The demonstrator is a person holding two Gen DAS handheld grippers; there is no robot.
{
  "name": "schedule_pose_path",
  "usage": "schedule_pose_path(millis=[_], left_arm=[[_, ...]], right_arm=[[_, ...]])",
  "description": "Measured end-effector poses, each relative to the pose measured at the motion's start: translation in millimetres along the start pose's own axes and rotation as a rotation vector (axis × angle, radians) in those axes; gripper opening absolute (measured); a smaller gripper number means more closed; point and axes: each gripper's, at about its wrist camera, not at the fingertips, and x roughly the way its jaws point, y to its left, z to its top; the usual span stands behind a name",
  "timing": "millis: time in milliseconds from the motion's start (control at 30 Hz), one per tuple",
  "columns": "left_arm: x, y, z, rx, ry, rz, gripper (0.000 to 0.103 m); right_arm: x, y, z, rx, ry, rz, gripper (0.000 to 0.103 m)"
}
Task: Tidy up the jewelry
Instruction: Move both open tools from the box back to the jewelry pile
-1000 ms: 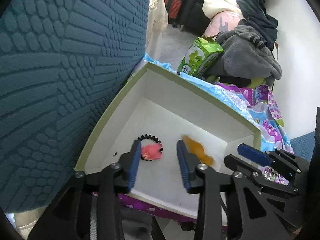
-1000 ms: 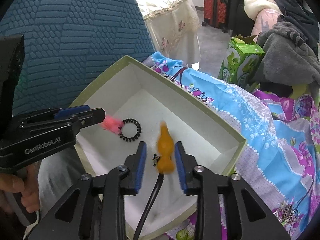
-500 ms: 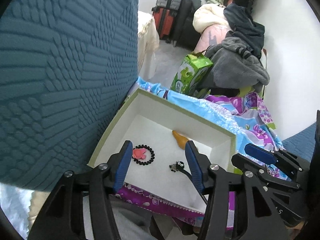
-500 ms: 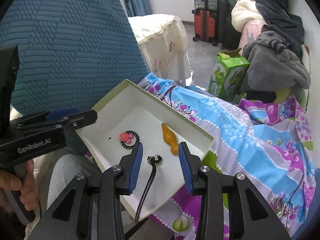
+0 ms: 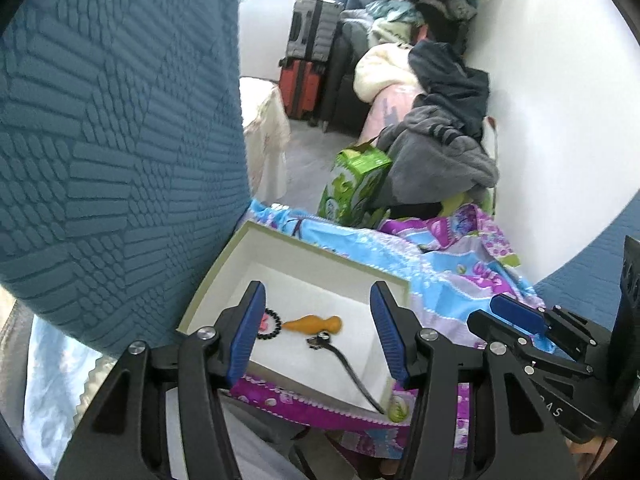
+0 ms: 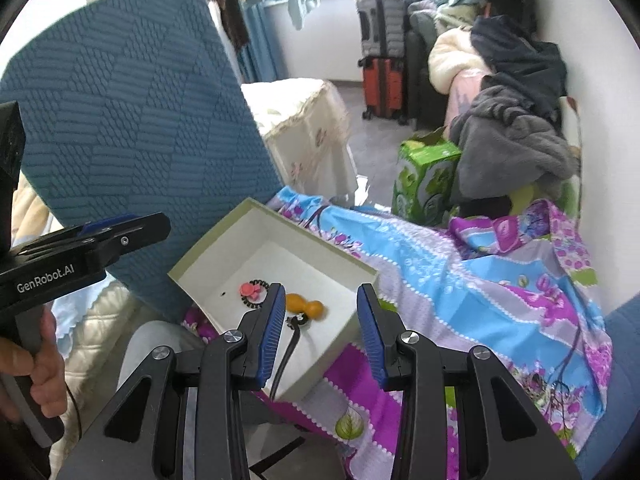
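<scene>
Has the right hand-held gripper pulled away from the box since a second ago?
Yes. The right hand-held gripper has risen and backed off: the white box looks much smaller, and the orange pendant lies in it, not between the fingers.

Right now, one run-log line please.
white open box: orange gourd pendant, pink-flower black hair tie inside | left tool: open, empty | right tool: open, empty
</scene>
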Motion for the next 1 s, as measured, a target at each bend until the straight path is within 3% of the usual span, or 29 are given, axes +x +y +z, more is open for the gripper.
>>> schedule_pose_path(millis=[567, 1000], left_arm=[[-19.3, -83.3, -29.5, 0.132, 0.003, -0.125, 0.055], [-5.5, -159.3, -53.1, 0.25, 0.053, -0.243, 0.055]], right_arm=[[-79.8, -63.0, -62.2, 0.171, -0.098, -0.133, 0.035], [-140.8, -124.8, -95.0, 0.298, -0.15, -0.287, 0.035]])
